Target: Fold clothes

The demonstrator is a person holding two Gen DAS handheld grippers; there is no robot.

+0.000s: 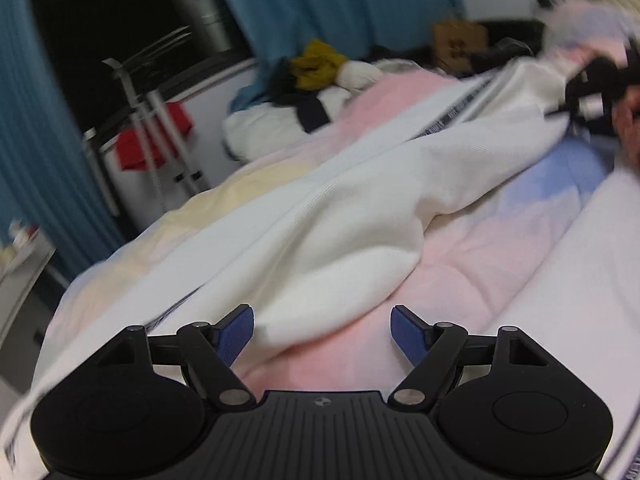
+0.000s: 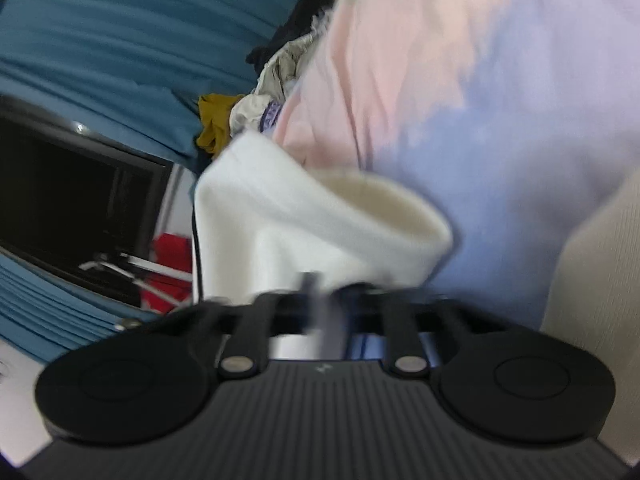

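- The white garment (image 1: 320,216) is soft, thick knit, so it'll sag and bunch; grab it by a hem or edge. It's stretched long across the bed (image 1: 460,280).
- Left tongs (image 1: 322,330) are spread wide, holding nothing, right at its near end.
- Right tongs (image 2: 320,300) are pinching its far end, blurry though.
- Only the left view shows the full length; the right shows the pinched bit close up.

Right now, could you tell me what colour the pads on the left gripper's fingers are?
Blue, on black linkages; the left gripper shows them best in the left wrist view.
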